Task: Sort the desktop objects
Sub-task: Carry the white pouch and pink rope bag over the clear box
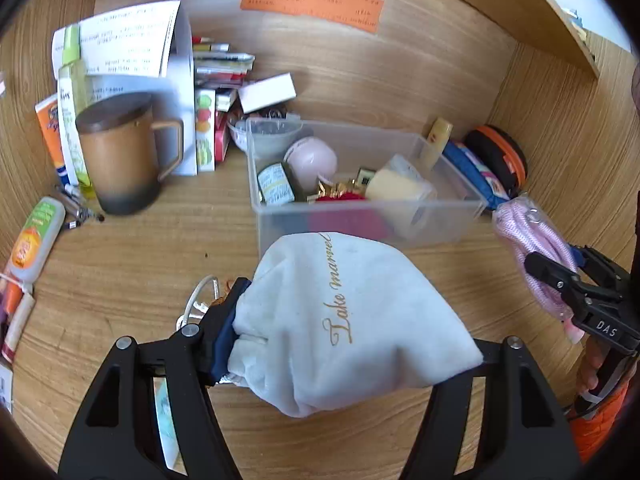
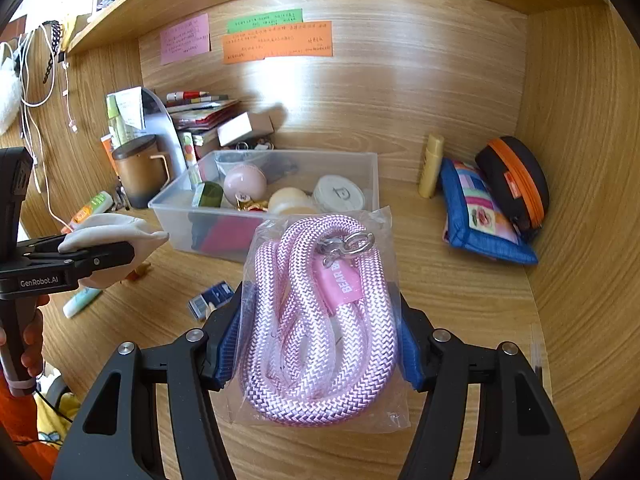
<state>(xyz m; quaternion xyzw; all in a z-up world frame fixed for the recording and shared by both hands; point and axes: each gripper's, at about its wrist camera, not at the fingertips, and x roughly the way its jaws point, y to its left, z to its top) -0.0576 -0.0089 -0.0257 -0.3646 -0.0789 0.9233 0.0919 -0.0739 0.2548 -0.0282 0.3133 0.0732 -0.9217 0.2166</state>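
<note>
Both hands loaded above the desk [image 2: 460,288], near the clear bin [image 1: 440,216]. Left tool [image 1: 352,344] pinches a soft white pouch [image 1: 352,312], squashy, gripped across its gathered neck. Right tool [image 2: 320,344] squeezes a bagged pink rope [image 2: 316,320]: light, slippery plastic, so hold mid-coil.

Your 2 black grippers [image 1: 352,344] [image 2: 316,344] carry blue pads [image 2: 228,344], silver screws [image 2: 126,347] and "GenRobot.AI" lettering; your sleeve [image 1: 596,428] is orange.

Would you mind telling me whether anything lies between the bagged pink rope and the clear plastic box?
Nothing visible does. The right gripper holds the bagged pink rope just in front of the clear box, whose top is open, with only bare desk between.
</note>
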